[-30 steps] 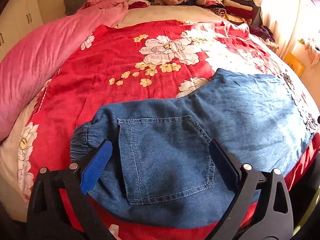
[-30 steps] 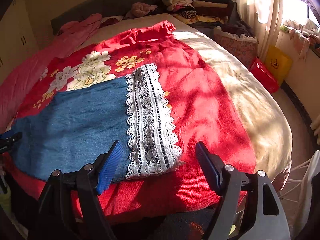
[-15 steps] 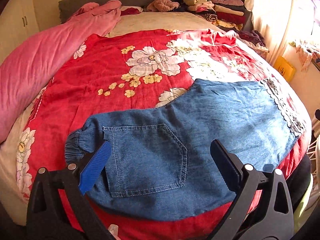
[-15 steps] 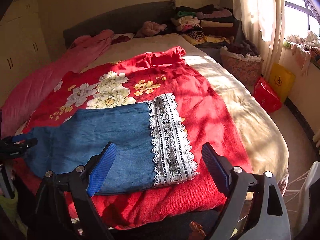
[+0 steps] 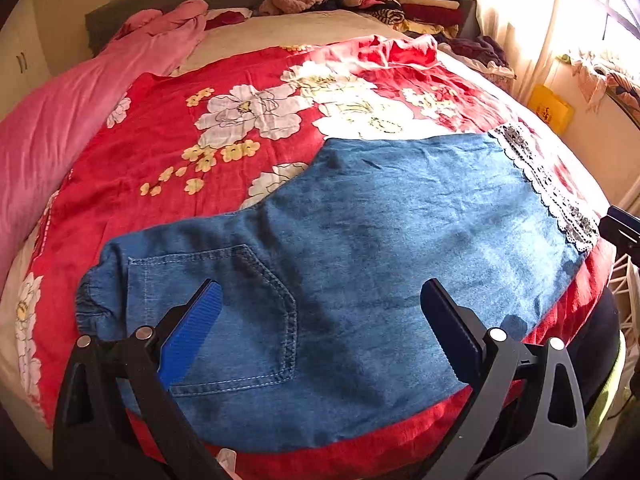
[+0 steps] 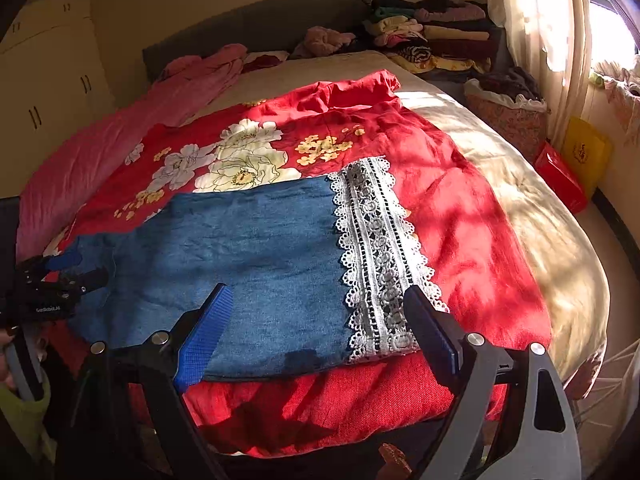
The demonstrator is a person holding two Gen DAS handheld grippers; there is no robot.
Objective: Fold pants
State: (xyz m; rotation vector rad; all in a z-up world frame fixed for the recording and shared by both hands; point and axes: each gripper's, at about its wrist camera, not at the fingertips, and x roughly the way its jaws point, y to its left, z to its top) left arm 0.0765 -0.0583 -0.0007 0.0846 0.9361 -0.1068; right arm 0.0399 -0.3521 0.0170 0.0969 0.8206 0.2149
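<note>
we see pants (image 5: 360, 248) flat on blanket (image 5: 160, 152) nr bed's front edge | clothes pile (image 6: 432, 36) behind, far rt | quilt (image 5: 60, 128) along left

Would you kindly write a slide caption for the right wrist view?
Open right gripper hovers over the pants' lace hem on a red floral blanket.

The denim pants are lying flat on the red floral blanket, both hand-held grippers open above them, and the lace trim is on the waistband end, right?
Not quite. In the right wrist view the lace trim edges the leg hem of the denim pants, opposite the waistband. The rest holds.
</note>
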